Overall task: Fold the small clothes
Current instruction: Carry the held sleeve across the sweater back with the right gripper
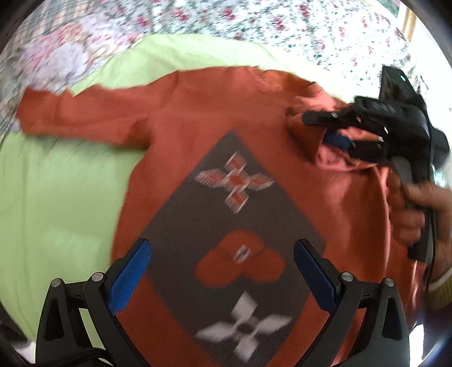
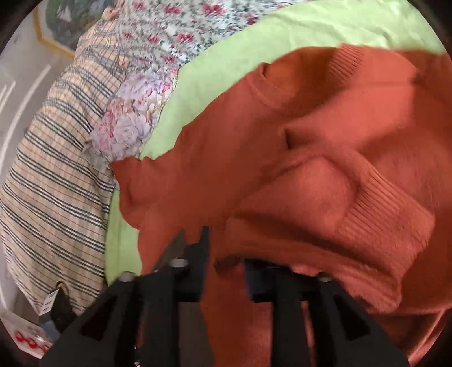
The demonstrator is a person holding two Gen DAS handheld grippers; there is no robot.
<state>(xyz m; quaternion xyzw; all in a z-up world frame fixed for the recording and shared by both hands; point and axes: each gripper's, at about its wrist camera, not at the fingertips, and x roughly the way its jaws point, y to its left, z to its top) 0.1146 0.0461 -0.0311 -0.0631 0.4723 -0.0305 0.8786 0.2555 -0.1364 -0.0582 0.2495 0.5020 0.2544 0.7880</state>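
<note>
Bed: green sheet (image 1: 56, 197) spread flat, with a flowery blanket (image 1: 254, 25) behind it and a striped pillow (image 2: 56, 183) off to one side.
Sweater: an orange sweater (image 1: 197, 113) lies on the green sheet, front side up (a dark diamond patch (image 1: 226, 225) with flower shapes sits on its chest).
Far sleeve: one sleeve (image 1: 70, 113) is stretched out flat to the side, over the sheet.
Other sleeve: this sleeve (image 2: 353, 211) is lifted and bent over the sweater's body, and its ribbed cuff shows in the right wrist view.
Left gripper: the left gripper (image 1: 223, 273) hangs over the dark patch with its blue pads (image 1: 130, 276) far apart, and nothing is between them.
Right gripper: the right gripper (image 1: 325, 127) is pinched tight on the orange cloth of the bent sleeve (the cloth bunches up between its black fingers).
Hand: a person's hand (image 1: 418, 209) holds the handle of the right gripper, at the side of the sweater.
Blur: both views are a bit smeary.
</note>
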